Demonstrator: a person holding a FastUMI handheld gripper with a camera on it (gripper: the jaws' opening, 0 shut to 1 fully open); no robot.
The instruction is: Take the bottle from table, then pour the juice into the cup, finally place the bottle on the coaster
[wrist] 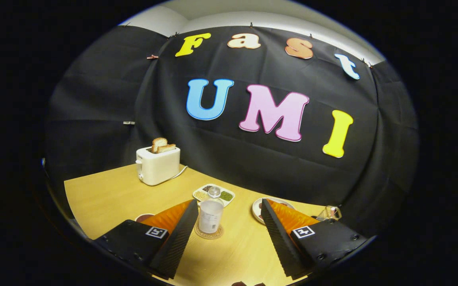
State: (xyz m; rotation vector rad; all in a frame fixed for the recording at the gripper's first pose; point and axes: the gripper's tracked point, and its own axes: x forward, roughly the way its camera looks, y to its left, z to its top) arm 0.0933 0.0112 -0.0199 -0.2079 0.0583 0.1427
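Tongs [229,222] reach forward from the bottom of the frame, their two fingers spread wide and gripping nothing. Between the fingertips, closer to the left one and a little beyond it, a pale translucent bottle [210,216] stands upright on a round coaster [208,233] in the lower middle of the frame. Neither finger touches the bottle. The pale wood desk [105,194] fills the lower left and centre.

Just behind the bottle lies a small divided tray [229,195] with green and tan fillings, and a clear rounded object, too small to identify, sits at its centre. Right of the tray, partly behind the right finger, is a white plate [257,209]. A dark round cup [143,217] peeks out behind the left finger. At lower right, near the desk's edge, is a small clear glass item [329,213]. At left of centre, well beyond the tongs, a white toaster [158,165] holds two slices of toast [162,145].
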